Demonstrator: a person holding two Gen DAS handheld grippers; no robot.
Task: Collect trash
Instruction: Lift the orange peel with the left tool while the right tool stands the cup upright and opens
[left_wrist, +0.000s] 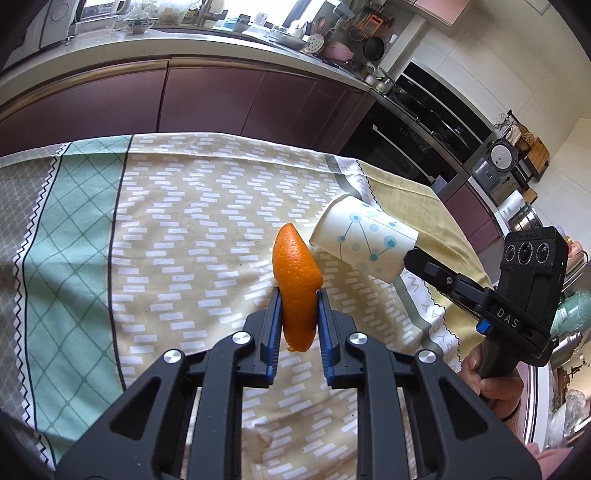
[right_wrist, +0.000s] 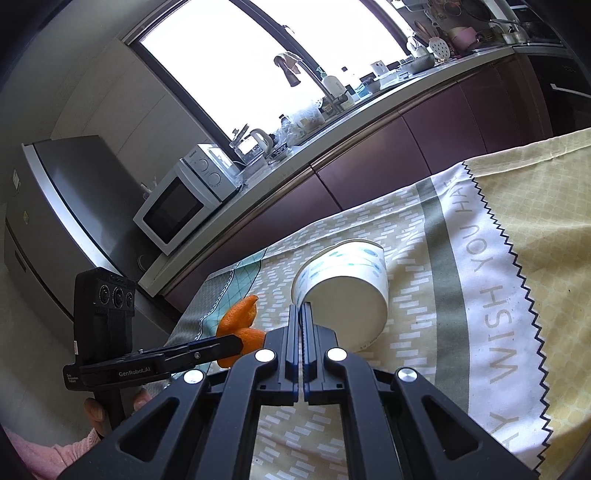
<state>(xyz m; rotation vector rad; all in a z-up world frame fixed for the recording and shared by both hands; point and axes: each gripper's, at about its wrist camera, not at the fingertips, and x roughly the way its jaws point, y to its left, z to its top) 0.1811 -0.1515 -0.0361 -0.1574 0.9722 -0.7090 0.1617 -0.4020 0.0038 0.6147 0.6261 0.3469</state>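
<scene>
A curled piece of orange peel (left_wrist: 295, 266) sits pinched between the blue pads of my left gripper (left_wrist: 297, 295), lifted off the patterned tablecloth (left_wrist: 184, 221). To its right, a white paper cup (left_wrist: 364, 236) with blue dots hangs tilted, its wide mouth turned toward the peel. My right gripper (right_wrist: 301, 308) is shut on the edge of the cup (right_wrist: 347, 295) at the end nearest to it. The right wrist view shows the peel (right_wrist: 240, 317) at the tip of the left gripper (right_wrist: 236, 341), low on the left.
The cloth-covered table ends at a gap before purple cabinets (left_wrist: 221, 103) under a cluttered counter. A microwave (right_wrist: 181, 206) and a fridge (right_wrist: 55, 221) stand at the counter's left end. A person's hand (left_wrist: 495, 384) grips the right handle.
</scene>
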